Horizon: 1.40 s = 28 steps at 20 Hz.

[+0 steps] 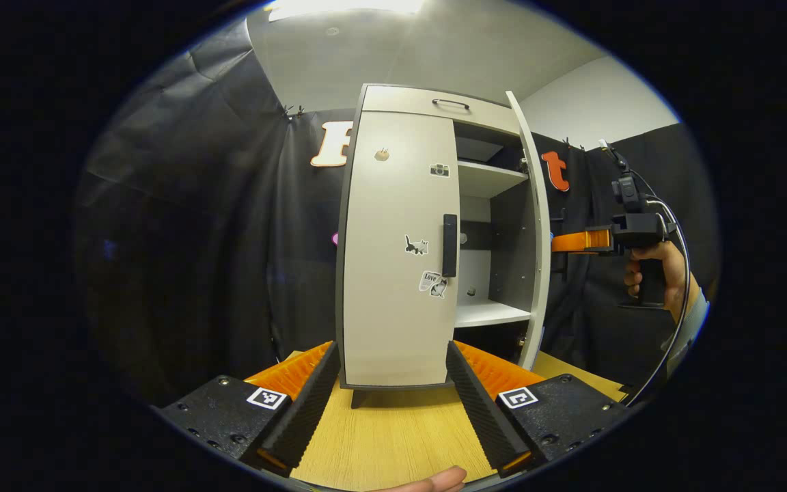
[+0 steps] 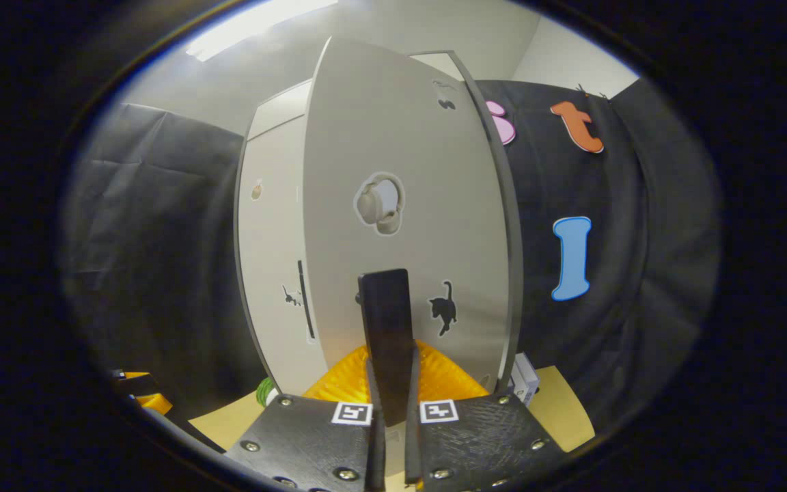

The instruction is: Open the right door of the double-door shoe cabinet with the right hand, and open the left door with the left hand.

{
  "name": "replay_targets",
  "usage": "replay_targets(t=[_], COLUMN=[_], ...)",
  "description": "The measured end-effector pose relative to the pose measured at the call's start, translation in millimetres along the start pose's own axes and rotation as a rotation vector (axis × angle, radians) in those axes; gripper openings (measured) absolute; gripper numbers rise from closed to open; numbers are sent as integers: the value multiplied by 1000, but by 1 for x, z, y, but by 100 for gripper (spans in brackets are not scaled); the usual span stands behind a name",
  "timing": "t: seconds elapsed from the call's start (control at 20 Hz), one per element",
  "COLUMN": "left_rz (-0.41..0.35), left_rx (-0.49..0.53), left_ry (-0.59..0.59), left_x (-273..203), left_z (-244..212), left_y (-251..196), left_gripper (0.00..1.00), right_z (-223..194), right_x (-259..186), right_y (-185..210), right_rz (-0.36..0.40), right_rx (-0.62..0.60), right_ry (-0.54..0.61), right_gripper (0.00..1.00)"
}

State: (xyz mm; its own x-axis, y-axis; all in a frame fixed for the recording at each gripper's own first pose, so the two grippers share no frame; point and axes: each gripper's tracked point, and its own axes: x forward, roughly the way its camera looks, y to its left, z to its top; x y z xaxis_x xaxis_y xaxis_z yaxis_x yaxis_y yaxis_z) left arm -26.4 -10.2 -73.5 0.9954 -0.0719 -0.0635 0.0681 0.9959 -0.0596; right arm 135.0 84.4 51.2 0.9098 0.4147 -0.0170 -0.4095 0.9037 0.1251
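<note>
— Progress check: how much of the cabinet job is done?

— About half, I'd judge. The right door [image 1: 533, 225] of the shoe cabinet [image 1: 427, 102] stands swung out, edge-on in the left gripper view, with the shelves [image 1: 489, 179] bare behind it. The left door [image 1: 397, 246] lies flat and closed, its dark handle [image 1: 449, 244] untouched.

— Where is the right gripper [image 2: 391, 383]?

— Pinched onto the right door's handle [image 2: 387, 321]: in the right gripper view both fingers press the dark bar from either side, the door face right behind it. From the other camera you see that tool and the hand [image 1: 653, 273] holding it far right, beyond the open door.

— And the left gripper [image 1: 387, 403]?

— Spread wide, holding nothing, over the wooden table [image 1: 393, 430] near the cabinet's foot, facing the closed door and well apart from the handle.

— What's left, then?

— Likely release the right door, then bring the left tool up to that handle, close on it and pull the door open leftward.
</note>
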Motion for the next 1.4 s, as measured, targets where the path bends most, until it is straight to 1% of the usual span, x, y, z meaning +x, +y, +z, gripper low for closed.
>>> replay_targets(t=[0.3,0.35,0.4,0.55,0.6,0.65,0.8,0.85,0.9,0.95,1.0,1.05,1.1,1.15,1.3,1.4], left_rz=[-27,-27,-28,-37,-44,-46,-48,-48,-48,-50,-51,-54,-54,-50,-31,-24], left_rx=[-9,-10,-10,-25,-31,-34,-35,-33,-30,-29,-28,-28,-25,-19,-2,1], left_ry=[-3,-2,-3,-9,-9,-7,2,7,10,13,17,18,19,22,25,18], left_x=[-5,-5,-4,-2,0,1,6,8,9,7,6,5,4,4,8,11], left_z=[-1,-1,0,0,0,-2,-5,-7,-8,-9,-10,-12,-13,-13,-12,-8], left_y=[-9,-10,-11,-16,-19,-22,-26,-27,-29,-28,-28,-29,-28,-24,-20,-17], left_gripper=[96,96,96,97,97,96,97,97,97,97,97,97,97,97,97,97], right_z=[4,5,6,8,9,12,16,20,18,17,15,15,14,14,16,15], right_x=[-21,-25,-28,-39,-42,-44,-50,-56,-54,-56,-53,-53,-56,-59,-62,-62], right_y=[-29,-36,-41,-64,-70,-83,-123,-141,-146,-136,-136,-141,-144,-147,-144,-155], right_rz=[-44,-53,-62,-89,-107,-135,-233,-281,-233,-160,-121,-109,-106,-122,-131,-184], right_rx=[-11,-14,-13,-7,-10,-14,-42,-53,-38,4,35,59,75,71,32,5], right_ry=[-2,-4,-5,-18,-28,-33,-46,-55,-49,-50,-42,-40,-36,-39,-39,-50], right_gripper=[11,12,10,10,10,1,0,0,0,0,0,0,1,1,1,1])
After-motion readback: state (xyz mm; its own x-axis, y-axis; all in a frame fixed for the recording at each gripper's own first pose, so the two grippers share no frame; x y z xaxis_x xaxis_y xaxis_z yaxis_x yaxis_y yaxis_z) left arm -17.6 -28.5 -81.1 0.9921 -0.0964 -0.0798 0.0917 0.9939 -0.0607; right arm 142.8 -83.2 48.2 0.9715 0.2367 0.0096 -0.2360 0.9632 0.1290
